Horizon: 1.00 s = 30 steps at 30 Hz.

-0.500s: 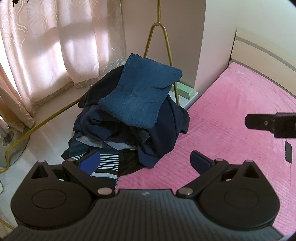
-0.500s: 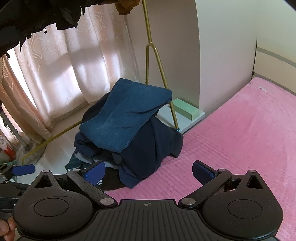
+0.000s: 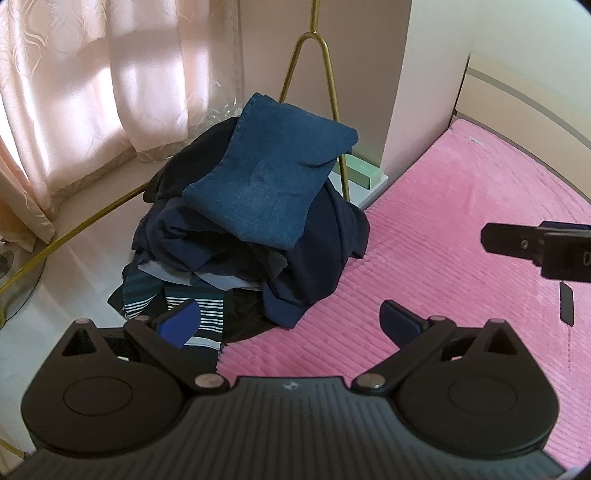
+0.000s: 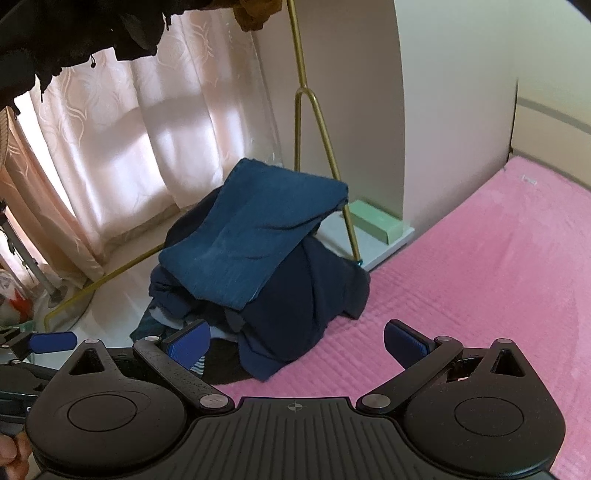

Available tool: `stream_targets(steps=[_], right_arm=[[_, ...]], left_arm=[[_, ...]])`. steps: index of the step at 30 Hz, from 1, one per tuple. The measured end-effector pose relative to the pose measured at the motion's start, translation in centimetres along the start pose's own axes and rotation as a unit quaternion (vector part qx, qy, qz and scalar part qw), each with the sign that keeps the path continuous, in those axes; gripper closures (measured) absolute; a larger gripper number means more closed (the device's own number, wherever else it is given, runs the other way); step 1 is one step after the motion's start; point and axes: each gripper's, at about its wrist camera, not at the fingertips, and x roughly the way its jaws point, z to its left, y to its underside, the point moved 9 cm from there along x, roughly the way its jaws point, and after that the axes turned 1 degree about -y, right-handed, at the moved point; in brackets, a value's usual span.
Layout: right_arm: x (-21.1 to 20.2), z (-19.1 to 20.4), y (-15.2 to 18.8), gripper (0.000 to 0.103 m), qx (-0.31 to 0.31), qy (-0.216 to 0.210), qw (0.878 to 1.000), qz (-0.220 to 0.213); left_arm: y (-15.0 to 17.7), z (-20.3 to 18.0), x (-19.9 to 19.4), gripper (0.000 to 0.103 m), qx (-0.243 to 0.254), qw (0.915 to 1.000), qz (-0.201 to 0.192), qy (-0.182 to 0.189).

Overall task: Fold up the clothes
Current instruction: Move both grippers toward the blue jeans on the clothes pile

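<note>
Pink bed [image 3: 461,229]: clothes pile [image 3: 255,221] beyond spread tongs [image 3: 291,323].

Sunlit peach curtains [image 3: 92,99], pink bed [image 3: 461,229]

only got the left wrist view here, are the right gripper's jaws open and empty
observer: Yes. The right gripper has its jaws wide apart with nothing between them; the clothes pile lies ahead of it.
operator: anything above the pile i cant see
observer: Overhead at the upper left hang dark garments, with a mustard one beside them.
operator: where does the gold rack leg end
observer: Its teal-tipped foot shows just past the pile's right side, by the edge of the pink bed.
</note>
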Motion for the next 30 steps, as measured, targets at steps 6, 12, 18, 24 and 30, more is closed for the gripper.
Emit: stream_targets(steps=[6,12,18,24,30], right_arm=[[0.30,-0.08,0.27,0.000,0.008,0.001,1.000,0.009],[0.47,-0.10,0.40,0.000,0.009,0.004,1.000,0.012],[0.57,0.18,0.69,0.000,0.004,0.007,1.000,0.015],[0.39,0.48,0.84,0.000,-0.001,0.008,1.000,0.014],[0.37,0.51,0.64,0.000,0.000,0.007,1.000,0.018]], left_arm=[[-0.05,-0.12,0.04,0.001,0.007,1.0000,0.001,0.002],[-0.08,-0.16,0.09,0.001,0.011,0.9999,0.005,0.004],[-0.02,-0.21,0.18,0.001,0.018,0.9998,0.006,0.010],[0.40,0.01,0.14,0.001,0.017,0.9997,0.009,0.013],[0.67,0.13,-0.04,0.001,0.020,0.9996,0.010,0.016]])
